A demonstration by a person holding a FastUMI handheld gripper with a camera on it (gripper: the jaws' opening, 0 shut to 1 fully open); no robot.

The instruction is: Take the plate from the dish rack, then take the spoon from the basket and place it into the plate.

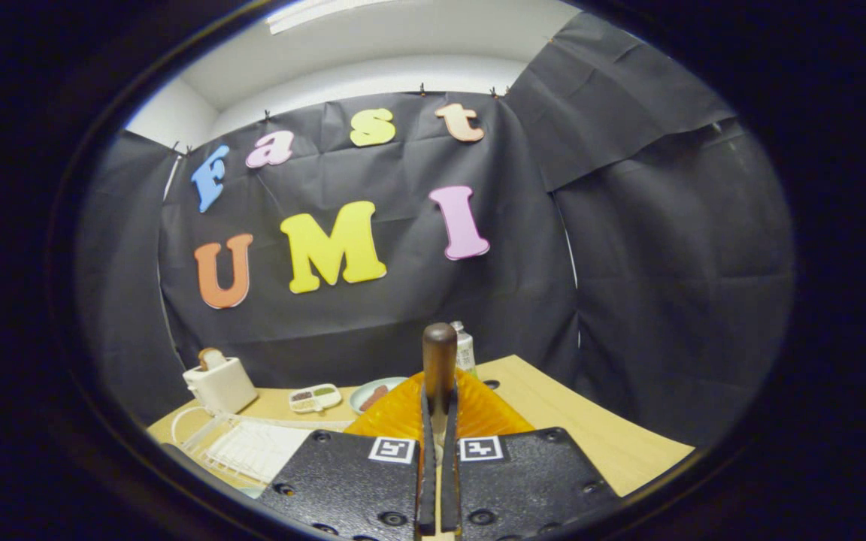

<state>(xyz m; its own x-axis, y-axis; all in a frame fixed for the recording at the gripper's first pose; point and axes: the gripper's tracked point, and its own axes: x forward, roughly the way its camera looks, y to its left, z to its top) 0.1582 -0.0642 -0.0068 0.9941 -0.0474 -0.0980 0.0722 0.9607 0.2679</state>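
Spoon [440, 368] held upright, long axis running straight up from between the fingers, dark brown rounded handle end on top. Lower down, a paler stretch of the shaft showing in the narrow gap between the pads; bowl end hidden below, so shape of the bowl cannot be told. Handle looks wooden, smooth and glossy, thick at the tip.

Gripper [438, 451] nearly closed, both black fingers pressed against the shaft from either side, only a thin slit left between them. Square black-and-white markers on top of each finger block.

Directly beyond the fingers, an orange ribbed basket [478, 409], translucent, its ridged wall fanning out to both sides behind the spoon. Spoon raised above its rim, clear of it.

To the left of the fingers, a white wire dish rack [249, 447] on the wooden table [591, 428]. Farther back, a white toaster [220, 385] with a slice of bread standing in its slot. Between toaster and basket, a small white tray [315, 398] with divided compartments of dark and green bits. Just beside it, a pale green plate [374, 394] flat on the table, something reddish-brown lying on it, partly hidden by the basket. Behind the spoon's handle, a small bottle [465, 349], mostly hidden.
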